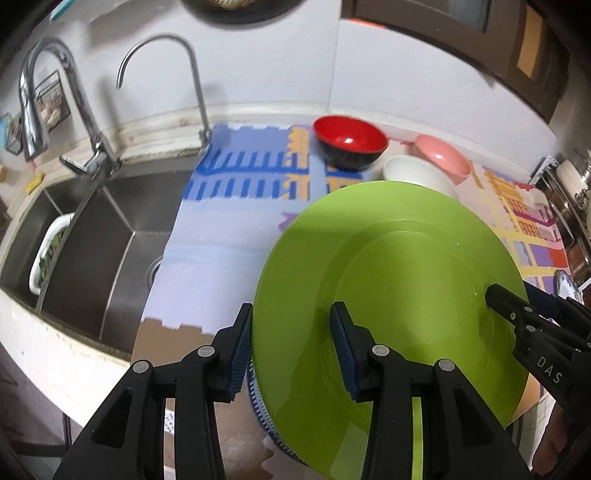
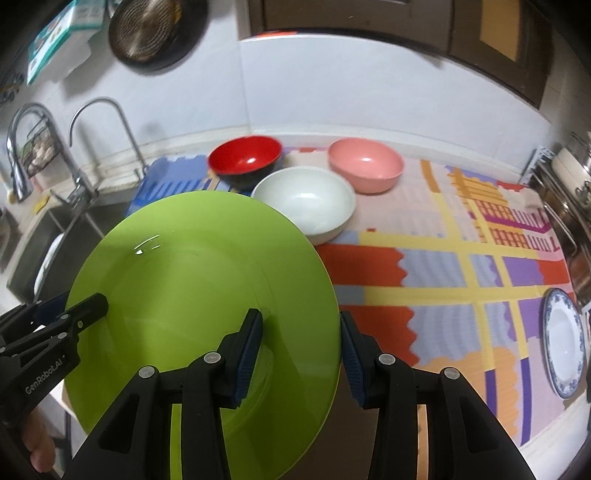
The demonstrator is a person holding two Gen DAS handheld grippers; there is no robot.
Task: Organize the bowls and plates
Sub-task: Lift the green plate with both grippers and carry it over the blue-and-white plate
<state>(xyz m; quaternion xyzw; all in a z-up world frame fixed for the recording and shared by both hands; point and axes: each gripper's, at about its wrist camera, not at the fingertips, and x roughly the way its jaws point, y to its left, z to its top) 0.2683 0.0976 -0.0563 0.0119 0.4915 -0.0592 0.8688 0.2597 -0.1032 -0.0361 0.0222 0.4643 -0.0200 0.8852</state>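
A large green plate (image 1: pixel 388 280) (image 2: pixel 199 295) hangs between both grippers above the patterned mat. Under its left rim shows the blue-striped edge of a second plate (image 1: pixel 258 402). My left gripper (image 1: pixel 291 350) is shut on the left rim, one finger above and one outside the edge. My right gripper (image 2: pixel 301 354) is shut on the right rim the same way. Each gripper appears in the other's view: the right gripper (image 1: pixel 517 314), the left gripper (image 2: pixel 81 314). Beyond the plate stand a red bowl (image 2: pixel 245 157), a white bowl (image 2: pixel 304 199) and a pink bowl (image 2: pixel 365 166).
A blue-and-white plate (image 2: pixel 563 343) lies on the mat (image 2: pixel 461 258) at the far right. A steel sink (image 1: pixel 110 236) with two taps lies to the left, with a white basket (image 1: pixel 48 251) in it. Steel pots (image 2: pixel 576 173) stand at the right edge. A pan (image 2: pixel 155 29) hangs on the wall.
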